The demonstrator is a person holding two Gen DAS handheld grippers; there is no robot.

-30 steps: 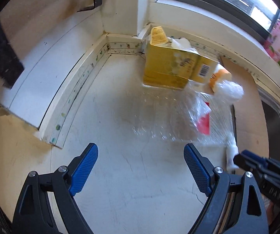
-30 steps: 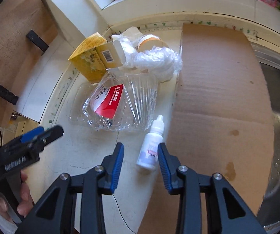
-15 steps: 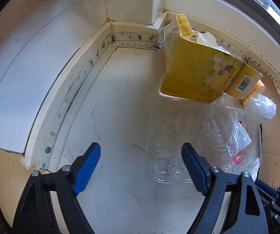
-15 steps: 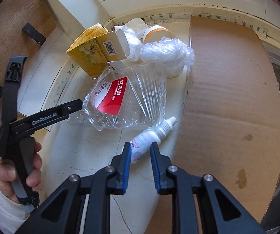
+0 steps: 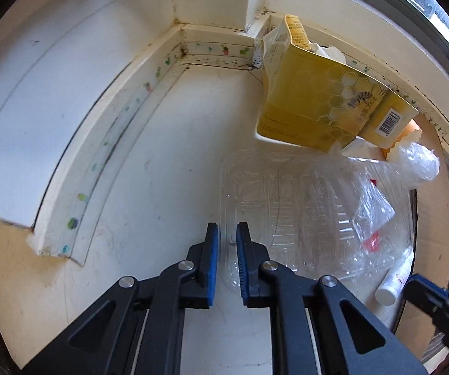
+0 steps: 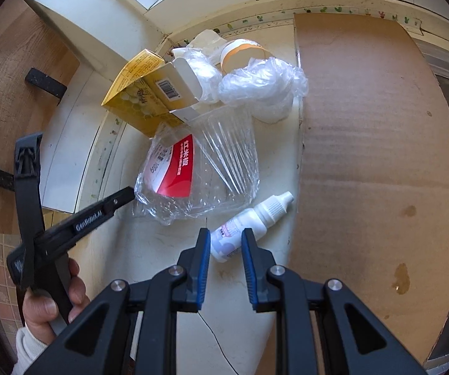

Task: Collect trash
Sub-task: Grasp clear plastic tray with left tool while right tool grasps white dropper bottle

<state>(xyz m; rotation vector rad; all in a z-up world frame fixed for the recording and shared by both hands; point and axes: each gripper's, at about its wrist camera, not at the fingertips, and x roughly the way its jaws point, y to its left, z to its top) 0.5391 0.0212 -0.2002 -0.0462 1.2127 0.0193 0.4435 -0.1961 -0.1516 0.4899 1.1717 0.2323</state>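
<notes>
The left claw (image 5: 227,243) has just been closing and now pinches the rim of the crumpled clear plastic tray (image 5: 302,215) near the bench's back corner; the right claw (image 6: 223,251) grips the small white dropper bottle (image 6: 249,223); next, I judge, both lift clear.

A cracked cream table (image 5: 168,168) is bounded by white walls (image 5: 68,72) meeting in a corner, edged with patterned tape (image 5: 149,86). Daylight is admitted through a dark-framed window (image 5: 412,6).

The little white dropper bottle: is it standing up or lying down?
Lying down: the dropper bottle rests on its side on the counter, cap on.
</notes>
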